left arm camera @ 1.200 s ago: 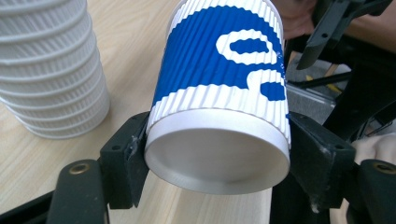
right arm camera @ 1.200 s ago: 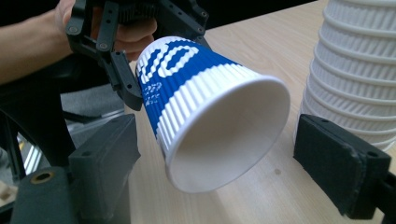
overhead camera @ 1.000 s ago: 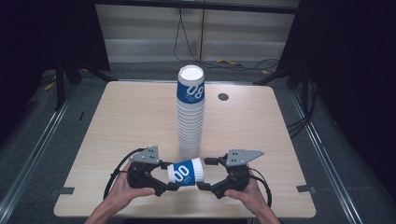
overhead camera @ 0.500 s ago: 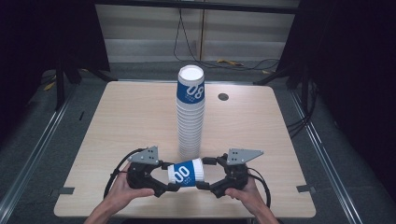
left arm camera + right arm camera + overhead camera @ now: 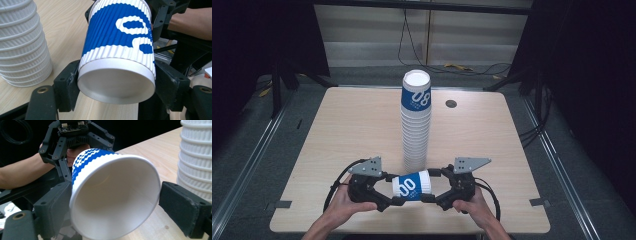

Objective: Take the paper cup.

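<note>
A blue-and-white ribbed paper cup (image 5: pixel 412 186) lies sideways in the air near the table's front edge, held between both grippers. My left gripper (image 5: pixel 396 191) is shut on its base end; in the left gripper view the cup (image 5: pixel 117 37) has its white bottom toward the camera and a jaw pressed on either side. My right gripper (image 5: pixel 430 187) is shut on the rim end; in the right gripper view the cup (image 5: pixel 112 195) shows its empty open mouth. A tall stack of matching cups (image 5: pixel 416 125) stands upright just behind.
The wooden table (image 5: pixel 337 125) has a small round cable hole (image 5: pixel 451 104) at the back right. The cup stack (image 5: pixel 22 42) stands close to the left jaw, and the same stack (image 5: pixel 197 157) is just off the right jaw. Dark floor and rails surround the table.
</note>
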The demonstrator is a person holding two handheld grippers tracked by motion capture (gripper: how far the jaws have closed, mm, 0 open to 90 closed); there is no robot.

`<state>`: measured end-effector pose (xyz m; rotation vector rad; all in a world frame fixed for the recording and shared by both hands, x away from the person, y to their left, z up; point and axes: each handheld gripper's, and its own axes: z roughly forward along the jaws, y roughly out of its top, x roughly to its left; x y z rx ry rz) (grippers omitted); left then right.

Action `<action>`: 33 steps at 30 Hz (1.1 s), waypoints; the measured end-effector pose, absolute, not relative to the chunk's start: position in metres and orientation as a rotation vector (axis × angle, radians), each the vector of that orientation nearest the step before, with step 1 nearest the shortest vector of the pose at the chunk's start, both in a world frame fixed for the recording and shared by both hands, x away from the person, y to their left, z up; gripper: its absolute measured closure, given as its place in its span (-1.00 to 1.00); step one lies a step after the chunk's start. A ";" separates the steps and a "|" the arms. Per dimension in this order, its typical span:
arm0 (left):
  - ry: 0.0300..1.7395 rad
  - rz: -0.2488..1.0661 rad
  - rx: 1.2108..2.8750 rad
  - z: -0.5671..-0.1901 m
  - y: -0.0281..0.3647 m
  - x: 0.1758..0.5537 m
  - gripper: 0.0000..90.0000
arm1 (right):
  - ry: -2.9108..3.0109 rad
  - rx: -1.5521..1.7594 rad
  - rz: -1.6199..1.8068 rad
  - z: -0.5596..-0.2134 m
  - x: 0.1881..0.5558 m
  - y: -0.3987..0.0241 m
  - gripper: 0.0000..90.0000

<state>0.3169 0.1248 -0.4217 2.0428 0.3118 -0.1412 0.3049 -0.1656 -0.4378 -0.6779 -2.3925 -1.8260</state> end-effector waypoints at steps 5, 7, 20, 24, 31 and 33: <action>0.303 -0.149 2.044 -0.422 0.123 0.317 -0.38 | -2.370 -0.667 -1.813 -0.441 0.307 -0.165 -0.76; 0.302 -0.153 2.041 -0.422 0.123 0.317 -0.38 | -2.375 -0.661 -1.811 -0.441 0.306 -0.164 -0.76; 0.289 -0.175 2.037 -0.423 0.123 0.317 -0.37 | -2.332 -0.648 -1.790 -0.441 0.308 -0.164 -0.74; 0.286 -0.185 2.034 -0.425 0.123 0.317 -0.37 | -2.355 -0.630 -1.781 -0.440 0.307 -0.165 -0.71; 0.292 -0.207 2.043 -0.427 0.122 0.318 -0.38 | -2.387 -0.615 -1.771 -0.438 0.307 -0.166 -0.70; 0.291 -0.210 2.045 -0.428 0.121 0.319 -0.38 | -2.393 -0.613 -1.772 -0.437 0.307 -0.166 -0.70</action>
